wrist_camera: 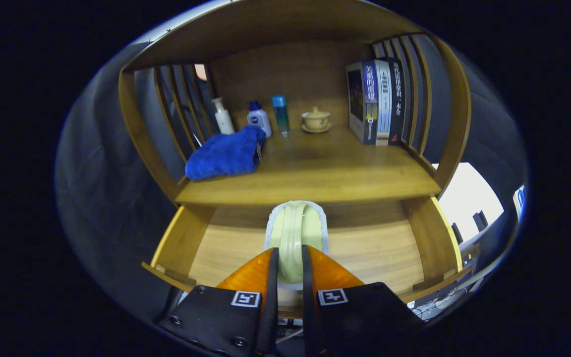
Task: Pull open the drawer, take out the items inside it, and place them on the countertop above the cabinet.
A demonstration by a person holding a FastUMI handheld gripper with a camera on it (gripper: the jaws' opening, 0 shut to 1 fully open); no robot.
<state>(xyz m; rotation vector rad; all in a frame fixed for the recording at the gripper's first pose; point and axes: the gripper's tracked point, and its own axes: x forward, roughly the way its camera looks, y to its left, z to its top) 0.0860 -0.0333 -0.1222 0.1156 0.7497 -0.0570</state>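
My gripper (289, 258) is shut on a pale green scrubbing brush with a white base (295, 233), which sticks out ahead of the orange fingers (253, 272). The brush hangs over the pulled-open wooden drawer (379, 248), just below the front edge of the countertop (325, 168). The drawer floor beside the brush is bare wood. A folded blue towel (223, 153) lies on the countertop's left side.
At the back of the countertop stand a white pump bottle (223, 116), a white bottle with a blue cap (258, 119), a slim blue tube (281, 114) and a small lidded cup on a saucer (315, 120). Several books (377, 101) stand upright at the right. Slatted side rails enclose both ends.
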